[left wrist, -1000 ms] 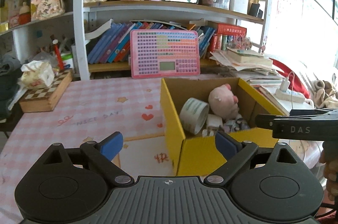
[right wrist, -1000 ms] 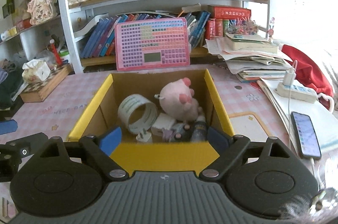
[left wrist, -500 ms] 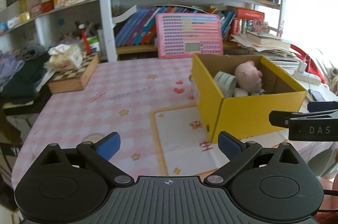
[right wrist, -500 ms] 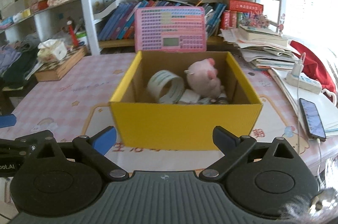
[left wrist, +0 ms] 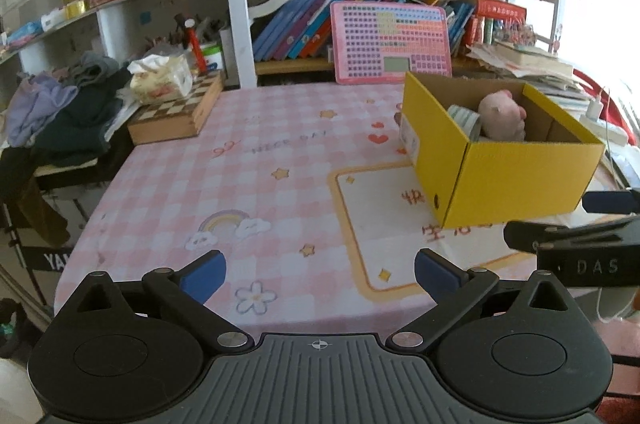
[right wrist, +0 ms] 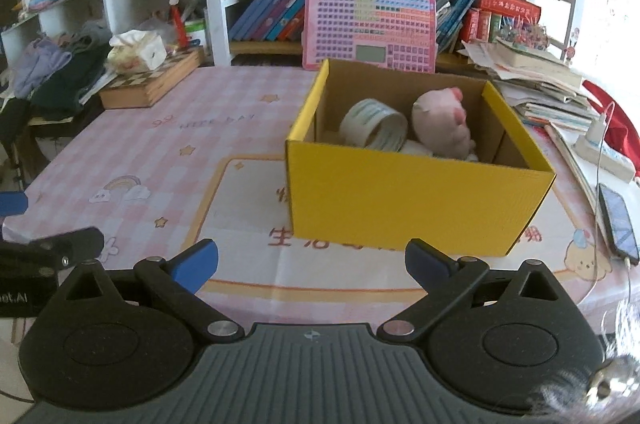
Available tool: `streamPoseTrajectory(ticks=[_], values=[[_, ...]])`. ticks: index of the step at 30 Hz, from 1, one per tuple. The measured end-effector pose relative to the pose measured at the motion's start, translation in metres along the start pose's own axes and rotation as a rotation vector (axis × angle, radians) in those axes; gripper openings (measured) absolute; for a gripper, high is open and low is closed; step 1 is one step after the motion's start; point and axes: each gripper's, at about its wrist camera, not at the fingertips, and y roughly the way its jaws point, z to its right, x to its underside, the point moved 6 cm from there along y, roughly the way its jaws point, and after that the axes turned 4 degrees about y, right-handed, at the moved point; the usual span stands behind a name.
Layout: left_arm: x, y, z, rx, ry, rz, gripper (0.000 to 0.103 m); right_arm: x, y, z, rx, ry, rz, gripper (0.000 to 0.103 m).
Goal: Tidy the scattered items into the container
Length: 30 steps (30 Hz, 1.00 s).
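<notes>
**Both hand-held grippers empty, items in the yellow box**

Left wrist view: the left hand-held gripper [left wrist: 320, 274] is released, its blue pads spread wide with only the pink checked table [left wrist: 248, 184] showing between them. The yellow box [left wrist: 516, 180] stands at about two o'clock from the gripper, on the cream panel of the tablecloth. A pink plush pig [left wrist: 502, 118] and a roll of tape [left wrist: 466, 120] show over its rim. The right hand-held gripper [left wrist: 576, 248] reaches in at three o'clock, just in front of the box. At ten o'clock a chessboard case [left wrist: 176, 116] carries a tissue pack [left wrist: 160, 78].

Right wrist view: the right hand-held gripper [right wrist: 312, 262] is likewise released, nothing between its pads. The box [right wrist: 408, 200] sits at twelve to one o'clock, well apart from the fingertips. Inside, the tape roll [right wrist: 376, 126] leans at the left, touching the plush pig [right wrist: 440, 122] at the right. A phone [right wrist: 618, 220] lies at three o'clock near the table edge. A pink keyboard toy [right wrist: 370, 28] stands upright behind the box.
</notes>
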Motion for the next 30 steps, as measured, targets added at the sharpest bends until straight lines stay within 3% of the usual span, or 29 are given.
streamPoseTrajectory(ticks=[12,30], values=[[0.012,-0.011,-0.022,-0.030,-0.043,0.001,0.103,0.007,0.003,-0.023,-0.041,-0.014,-0.030,0.103],[0.019,-0.002,-0.014,0.009,-0.036,-0.057,0.103,0.016,0.008,-0.021,-0.032,-0.003,-0.079,0.103]])
